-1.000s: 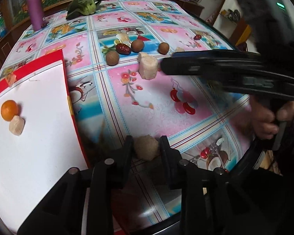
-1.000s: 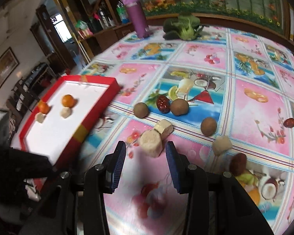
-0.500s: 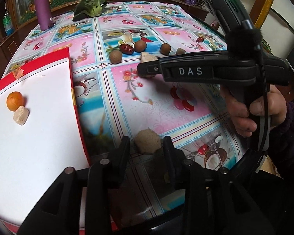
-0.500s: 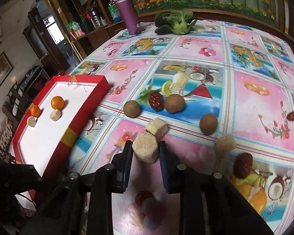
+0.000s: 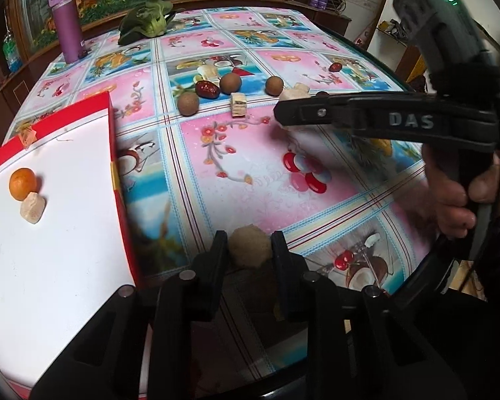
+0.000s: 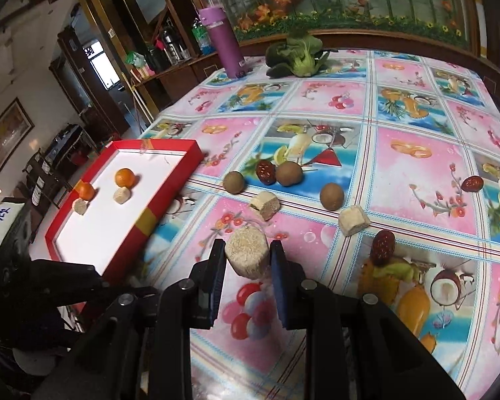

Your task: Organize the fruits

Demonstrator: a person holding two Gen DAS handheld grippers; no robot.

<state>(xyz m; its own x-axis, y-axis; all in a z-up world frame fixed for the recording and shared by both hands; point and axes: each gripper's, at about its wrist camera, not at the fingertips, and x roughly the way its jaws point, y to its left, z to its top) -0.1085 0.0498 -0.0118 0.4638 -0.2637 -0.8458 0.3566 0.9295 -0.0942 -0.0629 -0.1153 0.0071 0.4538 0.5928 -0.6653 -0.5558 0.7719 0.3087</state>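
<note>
- A beige round grainy cake [image 6: 246,253], lower centre of frame, is clamped in the right gripper [image 6: 246,260]
- A tan crumbly lump [image 5: 250,246] sits between the closing left gripper [image 5: 250,250]
- Transfer to the red-rimmed white tray [image 6: 180,180], left, is judged next

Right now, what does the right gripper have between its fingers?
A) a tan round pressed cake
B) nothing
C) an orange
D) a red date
A: in the right wrist view the right gripper is shut on the tan pressed cake, both pads against its sides.
</note>
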